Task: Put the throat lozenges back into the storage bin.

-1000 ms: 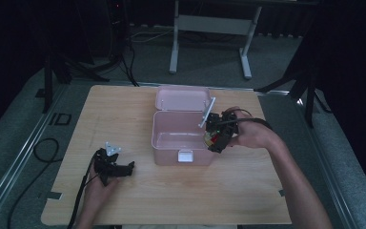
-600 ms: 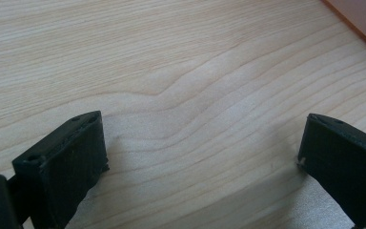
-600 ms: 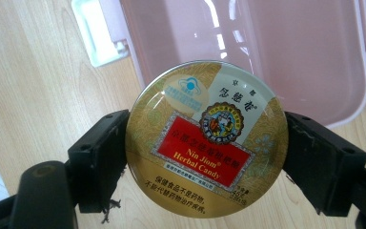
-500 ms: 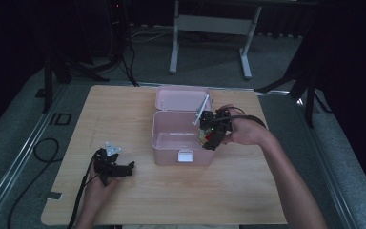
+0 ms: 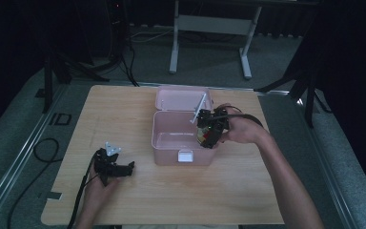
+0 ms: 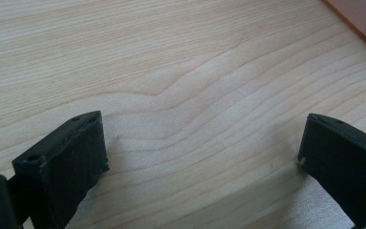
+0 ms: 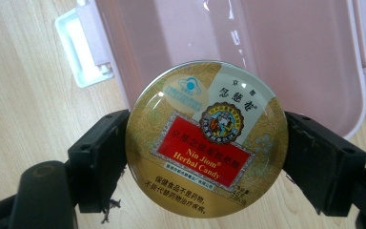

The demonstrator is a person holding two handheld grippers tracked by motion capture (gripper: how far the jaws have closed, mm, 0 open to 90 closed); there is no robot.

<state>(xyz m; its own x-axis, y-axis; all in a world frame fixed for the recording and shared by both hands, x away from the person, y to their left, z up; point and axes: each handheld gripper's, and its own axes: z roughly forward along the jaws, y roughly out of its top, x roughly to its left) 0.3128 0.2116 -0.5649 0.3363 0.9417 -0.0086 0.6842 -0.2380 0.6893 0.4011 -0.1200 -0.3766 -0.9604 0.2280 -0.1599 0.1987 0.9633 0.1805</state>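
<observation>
A pink plastic box (image 5: pixel 171 153) stands open at the table's middle, its lid (image 5: pixel 181 99) laid back behind it. My right gripper (image 5: pixel 208 137) hangs over the box's right rim, shut on a round gold candy tin (image 7: pixel 206 138) with a red label. In the right gripper view the tin sits between both jaws, above the box's bare pink floor (image 7: pixel 286 52) and white latch (image 7: pixel 78 44). My left gripper (image 5: pixel 120 170) rests low on the table to the front left, jaws wide apart with bare wood (image 6: pixel 195 119) between them.
The light wooden table (image 5: pixel 124 109) has free room left of the box and along the front edge. A corner of the pink box (image 6: pixel 362 19) shows at the top right of the left gripper view. Dark floor, cables and a metal stand (image 5: pixel 209 24) lie beyond the table.
My right gripper has carried the tin leftward and a little down, from beside the box's right wall to over its rim. The left gripper has stayed put.
</observation>
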